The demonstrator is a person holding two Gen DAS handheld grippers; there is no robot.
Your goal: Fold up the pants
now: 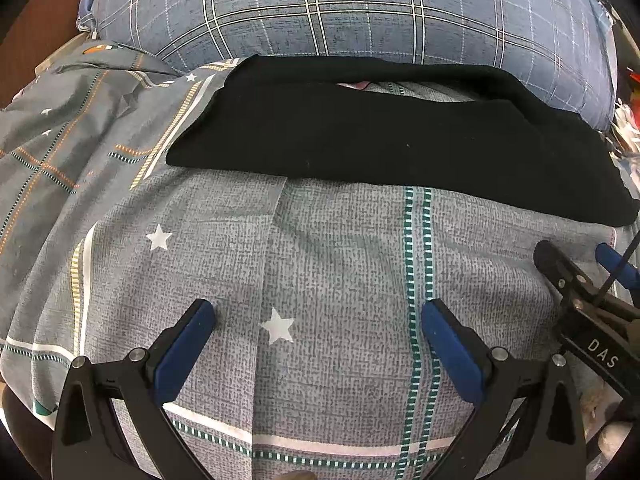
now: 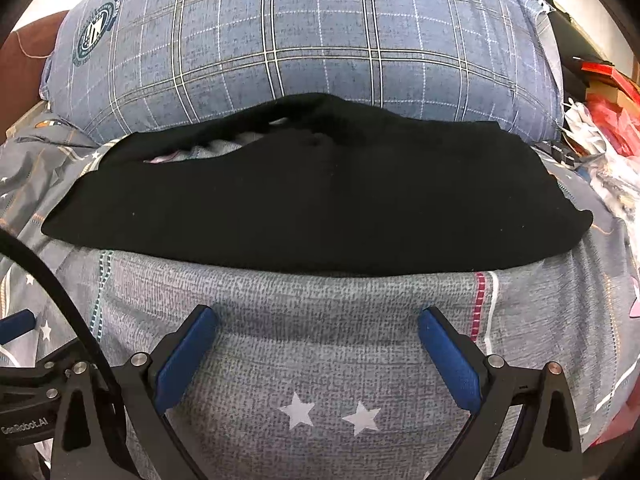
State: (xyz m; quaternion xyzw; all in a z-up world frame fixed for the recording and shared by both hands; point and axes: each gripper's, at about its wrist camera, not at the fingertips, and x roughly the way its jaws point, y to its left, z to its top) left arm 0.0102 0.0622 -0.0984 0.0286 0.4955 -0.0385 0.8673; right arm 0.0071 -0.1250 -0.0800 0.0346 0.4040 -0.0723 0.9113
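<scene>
Black pants (image 1: 380,140) lie in a wide folded band across the grey patterned bedsheet (image 1: 320,260), just in front of a blue plaid pillow (image 1: 340,4). A gap along their far edge shows sheet underneath. The pants also show in the right wrist view (image 2: 320,200). My left gripper (image 1: 318,312) is open and empty, low over the sheet, short of the pants' near edge. My right gripper (image 2: 318,318) is open and empty, also just short of the near edge. The right gripper shows at the right edge of the left wrist view (image 1: 580,264).
The plaid pillow (image 2: 300,36) rises behind the pants. Cluttered red and white items (image 2: 612,128) sit off the bed's right side. A black cable (image 2: 60,292) crosses the left of the right wrist view. Rumpled sheet (image 1: 60,140) lies to the left.
</scene>
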